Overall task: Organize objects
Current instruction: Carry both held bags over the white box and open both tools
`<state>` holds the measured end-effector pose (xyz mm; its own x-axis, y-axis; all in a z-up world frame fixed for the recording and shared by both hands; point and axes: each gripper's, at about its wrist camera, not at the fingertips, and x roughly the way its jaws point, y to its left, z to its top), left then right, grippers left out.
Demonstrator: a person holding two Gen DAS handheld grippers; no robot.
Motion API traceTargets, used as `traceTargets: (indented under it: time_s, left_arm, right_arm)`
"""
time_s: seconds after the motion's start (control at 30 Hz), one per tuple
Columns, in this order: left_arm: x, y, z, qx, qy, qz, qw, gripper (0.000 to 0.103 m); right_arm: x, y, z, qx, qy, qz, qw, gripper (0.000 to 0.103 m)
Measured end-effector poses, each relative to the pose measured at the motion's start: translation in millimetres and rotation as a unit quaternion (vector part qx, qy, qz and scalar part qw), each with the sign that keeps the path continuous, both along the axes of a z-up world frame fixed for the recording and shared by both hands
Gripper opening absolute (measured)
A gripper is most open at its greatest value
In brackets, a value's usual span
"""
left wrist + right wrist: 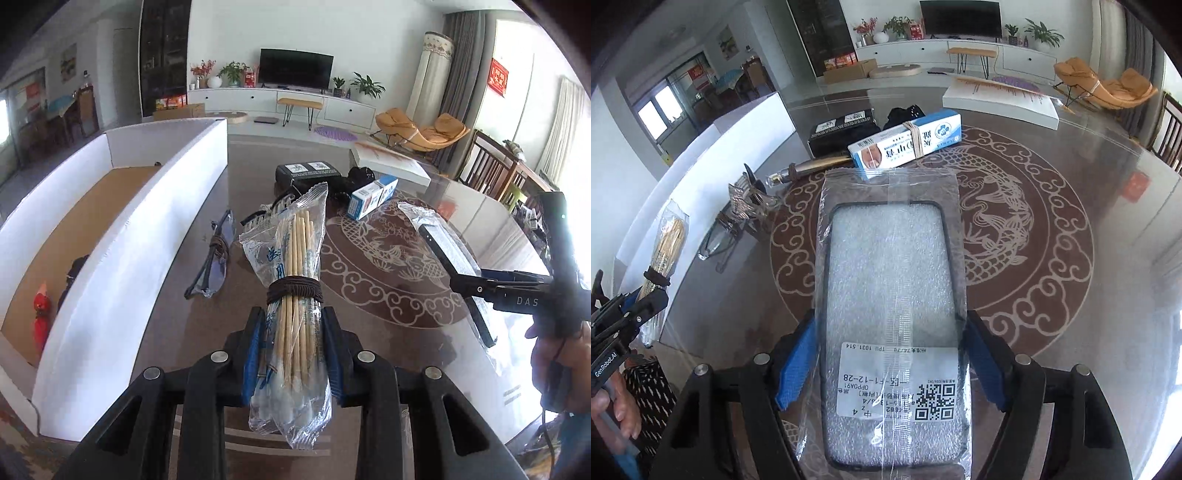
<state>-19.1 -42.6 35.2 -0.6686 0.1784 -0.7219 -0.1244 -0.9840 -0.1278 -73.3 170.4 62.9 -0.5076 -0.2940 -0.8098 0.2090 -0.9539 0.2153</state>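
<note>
The left hand-held gripper is clamping a bundle of chopsticks, wrapped in clear plastic and bound by a dark band, between its blue pads; the bundle is pointing forward above the desk, just beside the white wall of a large cardboard box standing on the left. Inside that box a red item and a dark item are lying on the brown floor. The right hand-held gripper is gripping a phone case sealed in a clear bag with a white printed label, its two blue-faced fingers pressing on the case's long edges, and is holding it flat above the patterned desk top. Farther along the desk, a pair of glasses is lying near the box wall, and a blue and white carton with a rubber band around it is resting against a black box. A metal-tipped brown object is lying beside that carton; what it is cannot be told. A flat white box is sitting at the far edge of the desk, well apart from the grippers.
</note>
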Motion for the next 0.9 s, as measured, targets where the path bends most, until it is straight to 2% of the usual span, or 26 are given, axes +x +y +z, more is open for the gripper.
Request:
traceTargets:
  time_s: [0.1, 0.2, 0.3, 0.4, 0.53, 0.57, 0.63, 0.67, 0.7, 0.77, 0.9]
  left_arm:
    - [-1, -33, 30, 0.015, 0.024, 0.030, 0.9991, 0.030]
    - [-11, -83, 50, 0.017, 0.033, 0.081, 0.9960, 0.030]
    - [-28, -143, 50, 0.012, 0.008, 0.155, 0.9879, 0.030]
    - [-45, -195, 36, 0.014, -0.028, 0.221, 0.9748, 0.030]
    - [-63, -230, 13, 0.008, -0.073, 0.260, 0.9628, 0.032]
    - [-69, -233, 5, 0.002, -0.091, 0.267, 0.9594, 0.036]
    - [-76, -235, -11, -0.011, -0.128, 0.274, 0.9531, 0.055]
    - [-79, -234, -16, -0.022, -0.139, 0.277, 0.9504, 0.074]
    - [-80, -232, -20, -0.036, -0.141, 0.281, 0.9486, 0.081]
    - [-78, -226, -23, -0.050, -0.133, 0.279, 0.9498, 0.081]
    - [-64, -211, -13, -0.041, -0.092, 0.271, 0.9573, 0.081]
  right_arm:
    - [-10, -40, 40, -0.040, 0.031, 0.031, 0.998, 0.076]
    - [-24, -102, 75, -0.075, 0.058, 0.077, 0.992, 0.076]
    - [-43, -172, 99, -0.110, 0.076, 0.121, 0.984, 0.076]
    - [-65, -240, 110, -0.128, 0.085, 0.152, 0.976, 0.076]
    - [-99, -309, 100, -0.109, 0.080, 0.167, 0.977, 0.076]
    - [-106, -323, 93, -0.101, 0.072, 0.170, 0.978, 0.077]
    - [-122, -343, 72, -0.080, 0.041, 0.171, 0.981, 0.078]
    - [-128, -349, 60, -0.074, 0.022, 0.166, 0.983, 0.082]
    - [-131, -350, 51, -0.073, 0.009, 0.158, 0.985, 0.082]
    - [-131, -340, 40, -0.083, 0.000, 0.142, 0.986, 0.082]
    - [-110, -299, 36, -0.089, 0.027, 0.128, 0.987, 0.088]
